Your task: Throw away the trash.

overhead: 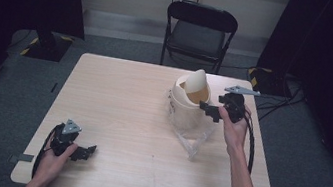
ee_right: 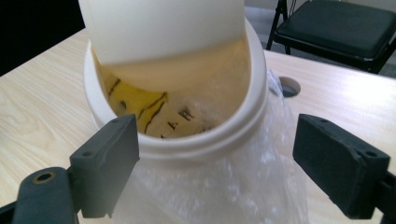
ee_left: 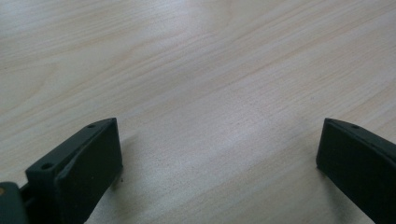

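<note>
A cream round bin stands right of the table's middle, its swing lid tipped up. In the right gripper view the lid hangs over the bin's rim, and yellow printed packaging lies inside. Clear plastic film drapes down the bin's near side and trails onto the table. My right gripper is open just right of the bin, its jaws wide on either side of the film without pressing it. My left gripper rests open at the front left, nothing between its jaws.
The light wooden table has a cable hole behind the bin. A black folding chair stands beyond the far edge. Dark curtains flank the room, and cables lie on the floor at the right.
</note>
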Demonstrator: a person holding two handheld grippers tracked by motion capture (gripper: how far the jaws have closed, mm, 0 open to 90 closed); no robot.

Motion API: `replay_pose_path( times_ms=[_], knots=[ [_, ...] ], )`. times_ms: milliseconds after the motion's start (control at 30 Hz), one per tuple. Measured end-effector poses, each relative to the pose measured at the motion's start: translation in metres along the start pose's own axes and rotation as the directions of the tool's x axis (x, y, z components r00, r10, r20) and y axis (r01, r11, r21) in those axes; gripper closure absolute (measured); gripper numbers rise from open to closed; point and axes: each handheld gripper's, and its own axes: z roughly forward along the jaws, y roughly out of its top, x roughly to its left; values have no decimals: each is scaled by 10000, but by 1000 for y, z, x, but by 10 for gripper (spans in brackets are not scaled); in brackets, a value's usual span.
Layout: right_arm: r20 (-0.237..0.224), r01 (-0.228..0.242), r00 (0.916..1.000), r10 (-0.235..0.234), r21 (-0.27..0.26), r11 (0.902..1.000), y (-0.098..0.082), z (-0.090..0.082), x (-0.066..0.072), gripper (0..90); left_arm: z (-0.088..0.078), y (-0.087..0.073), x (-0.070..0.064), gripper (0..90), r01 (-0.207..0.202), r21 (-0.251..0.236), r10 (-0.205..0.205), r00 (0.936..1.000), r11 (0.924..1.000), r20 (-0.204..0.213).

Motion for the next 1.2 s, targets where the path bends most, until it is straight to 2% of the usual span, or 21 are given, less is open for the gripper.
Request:
replay_pose_path(
  times_ms=[267, 600, 1000, 1133, 1200],
  knots=[
    [203, -84, 9998, 85, -43, 10000, -15, -12, 0, 142, 0, 0, 0, 0, -6, 2, 6, 10000, 10000, -4],
    [426, 31, 9991, -39, 182, 9998, -34, -31, 10, 143, 0, 0, 0, 0, -4, 1, 4, 10000, 10000, -5],
    [753, -3, 9972, -22, 328, 9995, -73, -51, 15, 148, 0, 0, 0, 0, -4, 0, 4, 10000, 10000, -5],
    [663, -95, 9978, 65, 453, 9989, -84, -54, 16, 149, 0, 0, 0, 0, -3, 0, 3, 10000, 10000, -7],
    [618, -118, 9981, 81, 600, 9981, -95, -57, 18, 151, 0, 0, 0, 0, -4, -1, 4, 10000, 10000, -6]
  ],
)
